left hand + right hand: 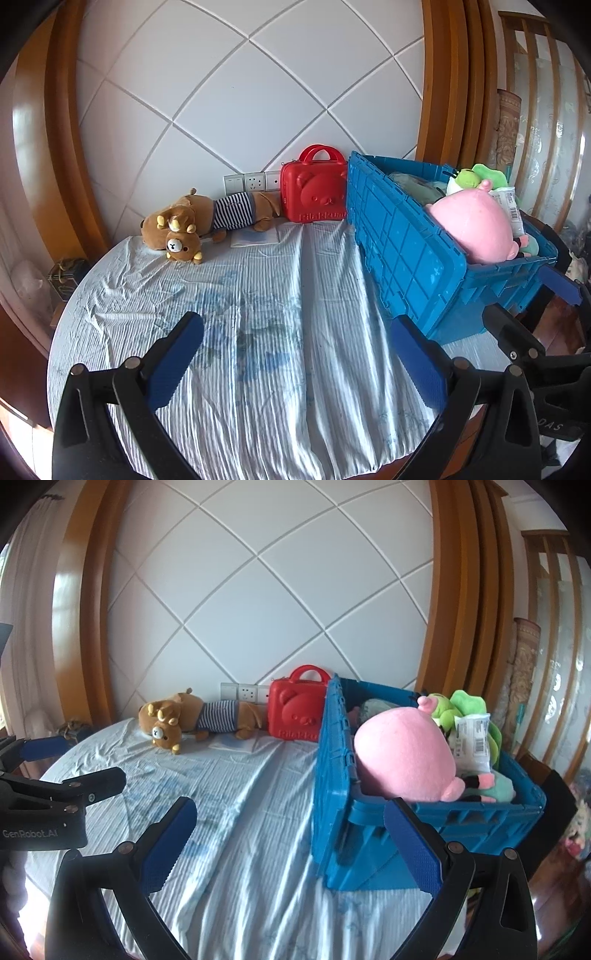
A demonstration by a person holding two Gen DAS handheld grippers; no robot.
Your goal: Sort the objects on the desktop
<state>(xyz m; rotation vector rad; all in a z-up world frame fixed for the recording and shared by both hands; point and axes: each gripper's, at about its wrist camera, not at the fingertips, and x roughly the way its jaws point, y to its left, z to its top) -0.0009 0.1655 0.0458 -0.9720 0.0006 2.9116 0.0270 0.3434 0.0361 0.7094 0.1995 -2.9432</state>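
A blue crate (pixel 402 251) (pixel 332 775) stands on the right of the table and holds a pink plush (pixel 476 229) (pixel 402 757), a green frog plush (pixel 476 175) (pixel 461 705) and a white packet (pixel 474 742). A brown bear plush in a striped shirt (pixel 207 218) (pixel 199 716) lies at the far left. A red bear case (pixel 314 192) (pixel 295 712) stands by the wall. My left gripper (pixel 295 354) is open and empty over the cloth. My right gripper (pixel 288 838) is open and empty, its right finger in front of the crate.
The table has a wrinkled pale blue striped cloth (pixel 258 314) (pixel 229 794). Wall sockets (pixel 251 182) sit behind the bear. A flat booklet (pixel 255 238) lies beside the bear. The table edge curves at left and front. The other gripper shows at each view's side (pixel 55 797).
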